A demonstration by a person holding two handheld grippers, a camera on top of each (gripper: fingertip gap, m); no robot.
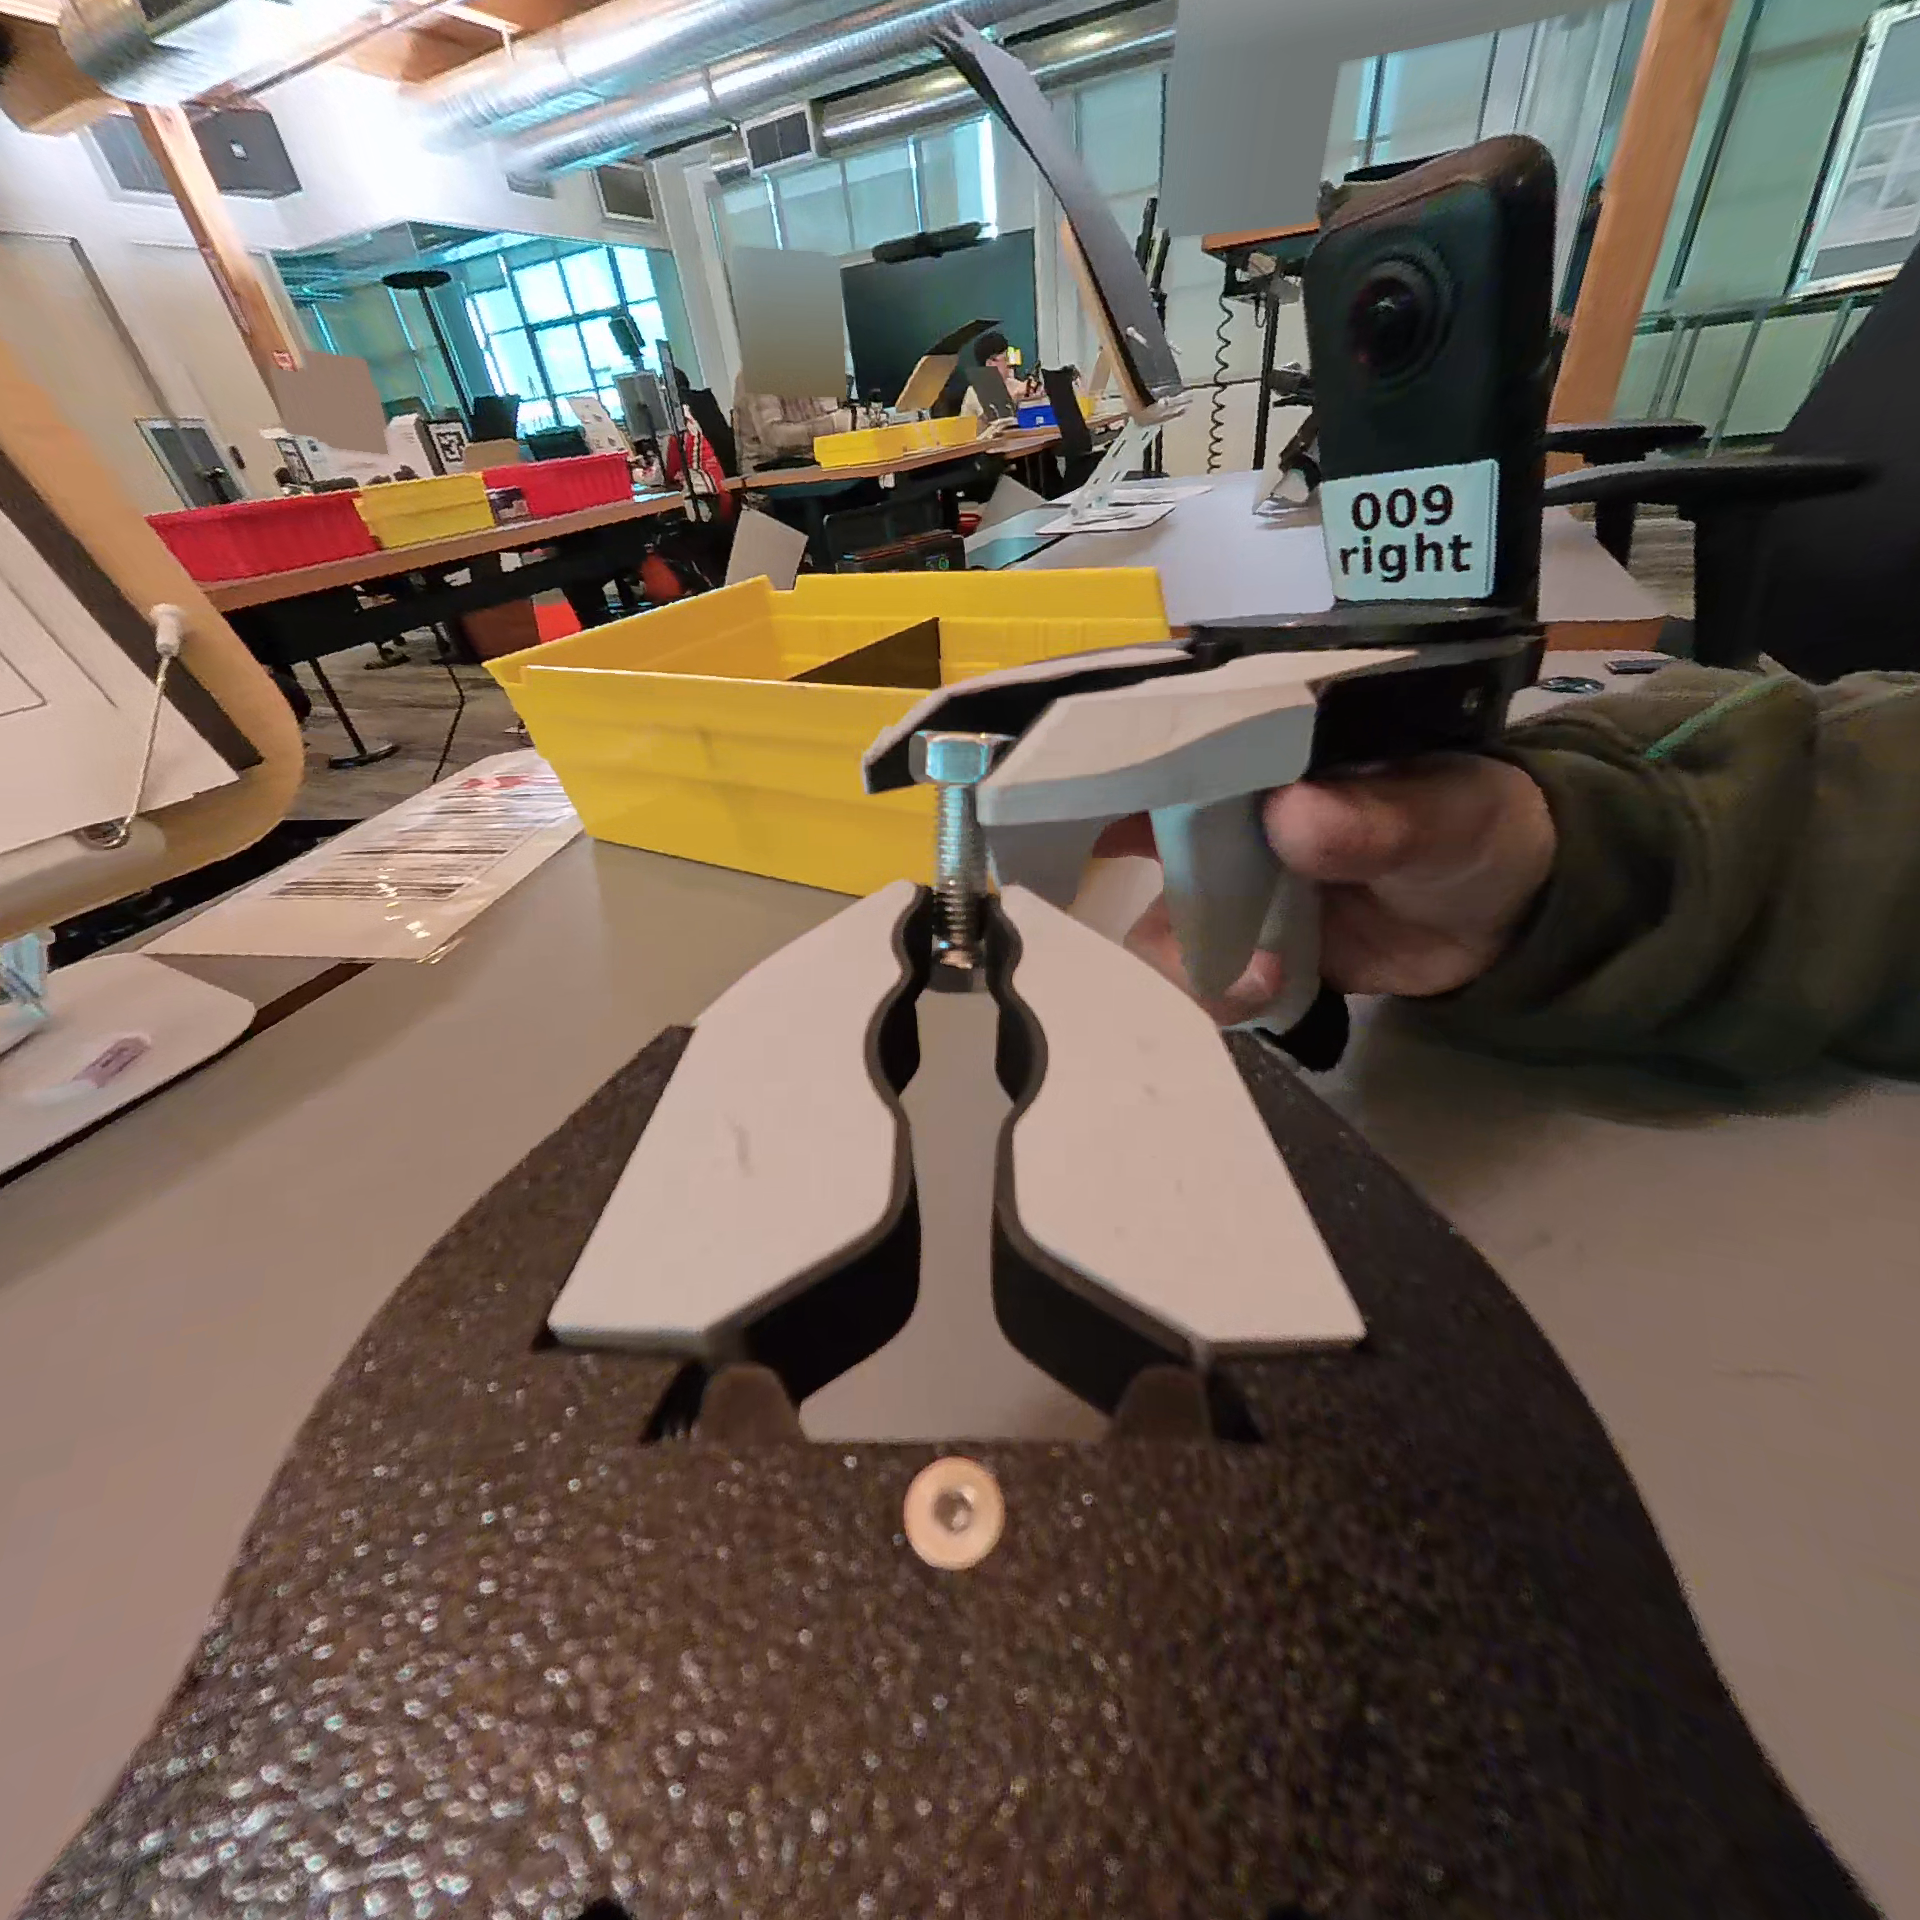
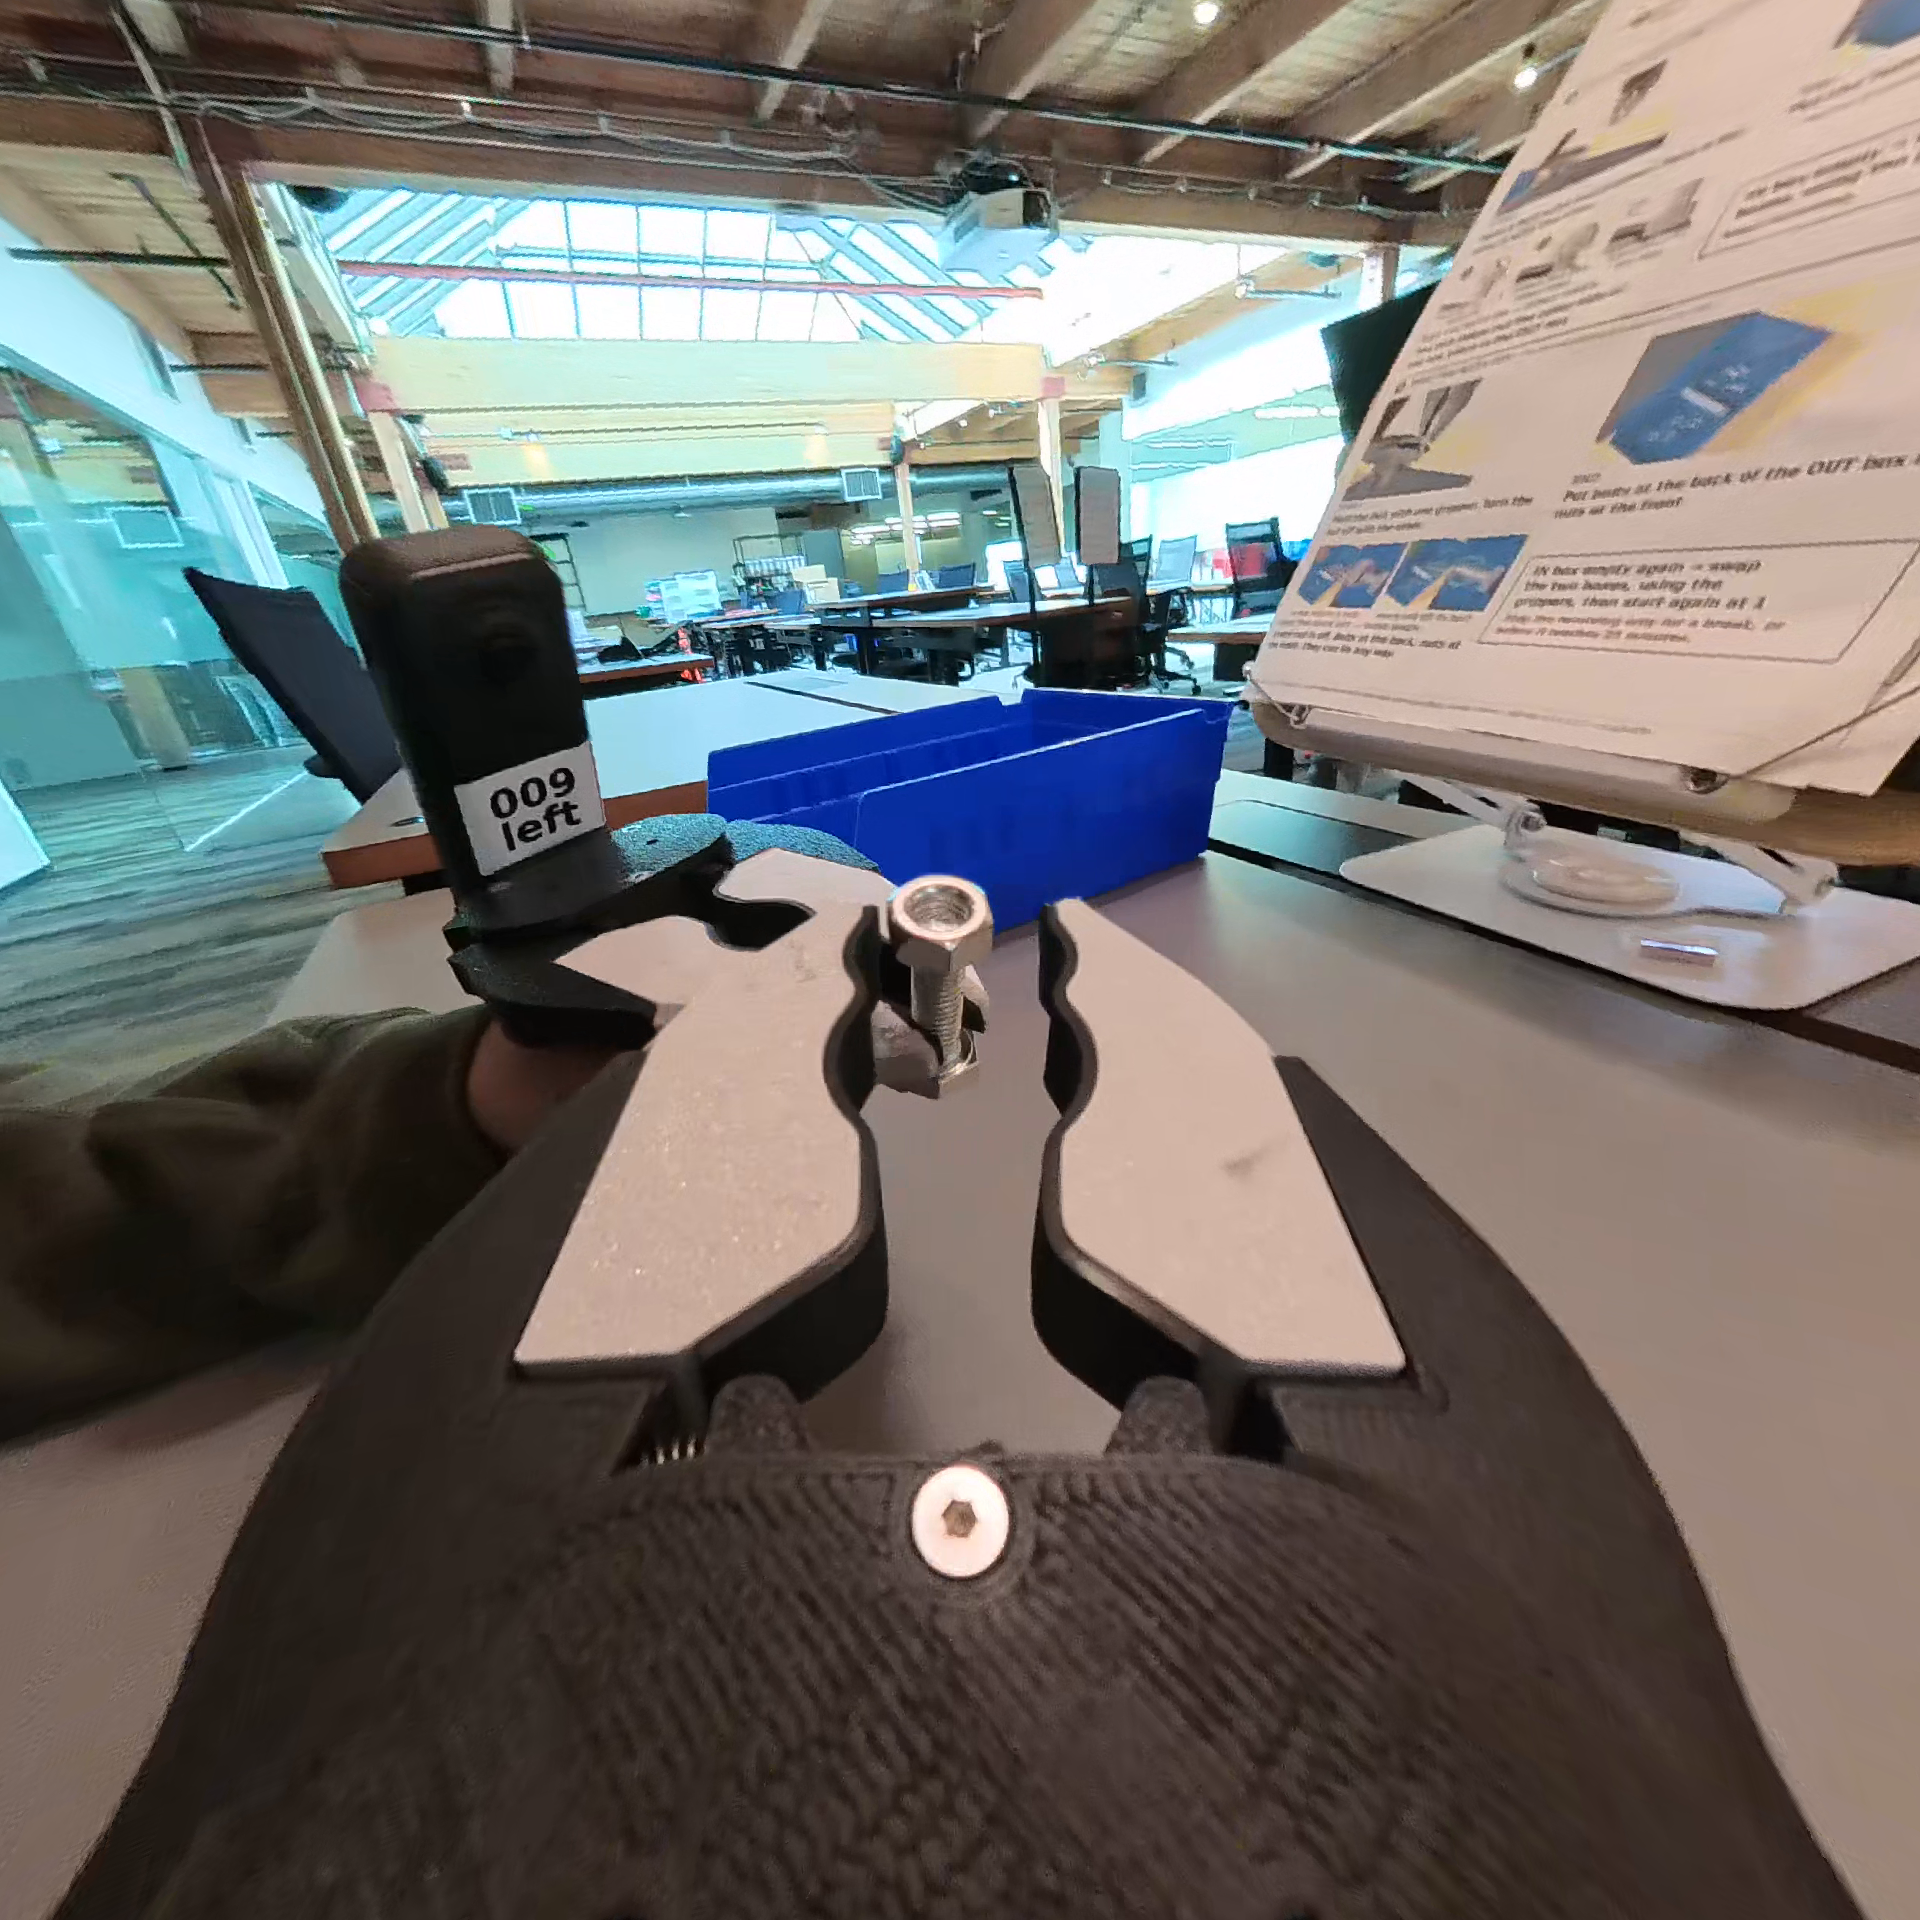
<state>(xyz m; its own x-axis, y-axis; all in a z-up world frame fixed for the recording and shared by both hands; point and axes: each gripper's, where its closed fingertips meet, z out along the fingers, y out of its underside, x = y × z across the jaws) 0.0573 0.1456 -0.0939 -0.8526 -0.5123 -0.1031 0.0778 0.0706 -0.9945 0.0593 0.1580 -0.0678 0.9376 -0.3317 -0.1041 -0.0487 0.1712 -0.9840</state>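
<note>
Left gripper (image 1: 951, 935): my jaws are clamped on the lower end of a bolt (image 1: 954, 842), gripping at the hex head (image 2: 951, 1070). The shank stands upright, just above the worktop (image 1: 416, 1091).

Right gripper (image 2: 956, 925): my jaws stand apart. A nut (image 2: 940, 920) sits at the top of the thread and lies between them at the tips. It is close against the one finger and clear of the other. I cannot tell whether the near finger touches it.

Judgement: the hold is sound only while the left jaws bear squarely on the hex flats and the shank stays vertical. Any tilt would put the nut off centre in the right jaws. That nut is better centred between both fingers than crowded to one side, as it is at present.

Surroundings: a yellow bin (image 1: 707, 748) stands behind the bolt on the one side. A blue bin (image 2: 987, 790) stands on the other. A document stand (image 2: 1610, 364) is beside the blue bin.
</note>
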